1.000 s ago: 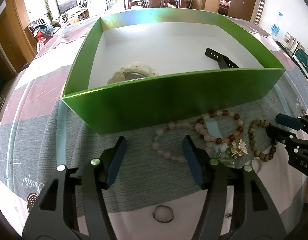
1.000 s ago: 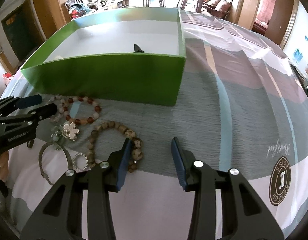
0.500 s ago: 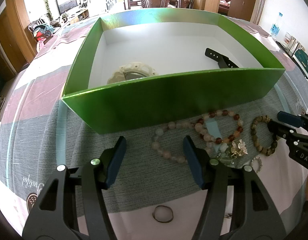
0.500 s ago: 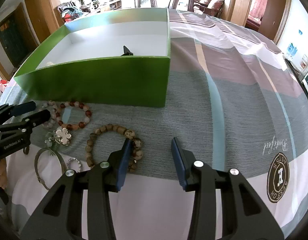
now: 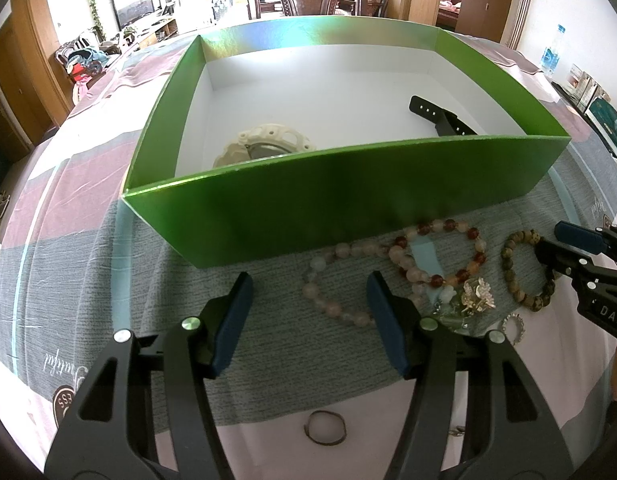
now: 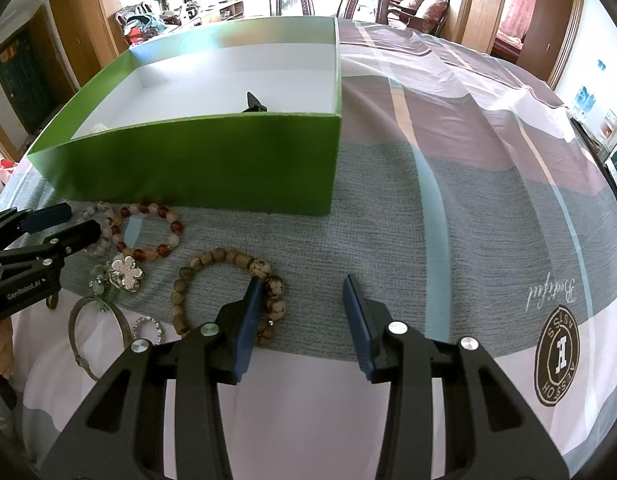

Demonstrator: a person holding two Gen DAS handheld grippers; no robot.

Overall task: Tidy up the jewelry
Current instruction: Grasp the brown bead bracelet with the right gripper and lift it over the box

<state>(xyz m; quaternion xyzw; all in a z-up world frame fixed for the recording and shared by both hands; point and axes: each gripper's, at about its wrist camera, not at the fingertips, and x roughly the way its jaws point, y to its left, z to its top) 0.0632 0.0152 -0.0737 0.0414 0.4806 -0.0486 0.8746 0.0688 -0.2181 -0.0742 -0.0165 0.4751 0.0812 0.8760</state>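
Fingers of the right gripper [image 6: 300,320] have crept closer over the wooden bead bracelet [image 6: 228,292], spread and empty; left gripper [image 5: 308,320] waits released. Bracelet lies on the surface before the green box [image 6: 196,160], likely grabbed next

Green box, striped cloth, mixed beads

Glossy green cardboard box [image 5: 340,204] showing white inside; striped tablecloth [image 6: 468,216] running grey, mauve, white, pale blue; round bead bracelet [image 6: 148,232] mixing red and pale pink; mottled brown wooden bead bracelet [image 6: 212,276]; black strap [image 5: 440,118].
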